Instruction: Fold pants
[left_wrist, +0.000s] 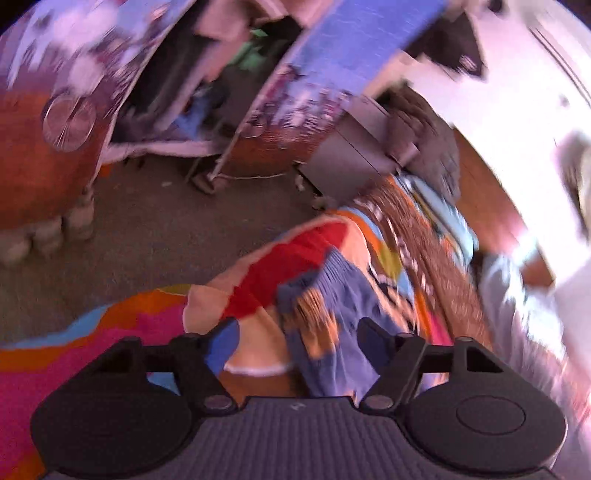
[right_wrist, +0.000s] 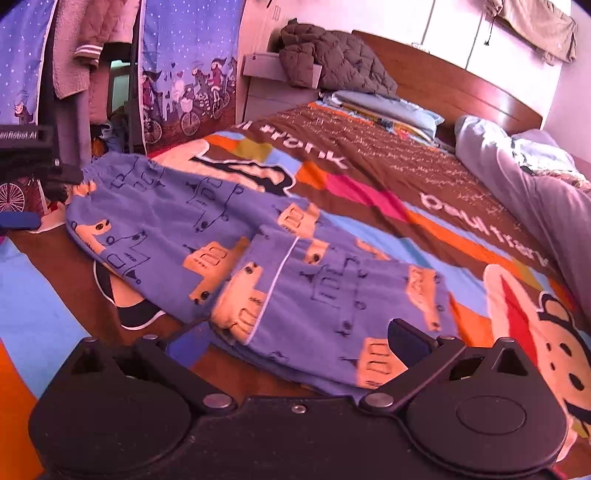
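You have a bed (right_wrist: 461, 88) under a bright cartoon bedspread (right_wrist: 369, 177). On it lie the blue printed pants (right_wrist: 236, 243), folded over, pillows (right_wrist: 391, 107) by the headboard and a pale quilt (right_wrist: 524, 184) along one side.

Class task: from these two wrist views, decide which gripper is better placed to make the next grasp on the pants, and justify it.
Probably the right gripper: its jaws stand wide open, with the folded end of the blue pants lying just ahead between them. The left gripper, also open, has only a blurred view of them.

Soft matt blue printed cloth pants (right_wrist: 229, 243) on a colourful cotton bedspread (right_wrist: 388, 177); glossy brown wooden headboard (right_wrist: 443, 81) upper right; matt black plastic right gripper (right_wrist: 295, 343).
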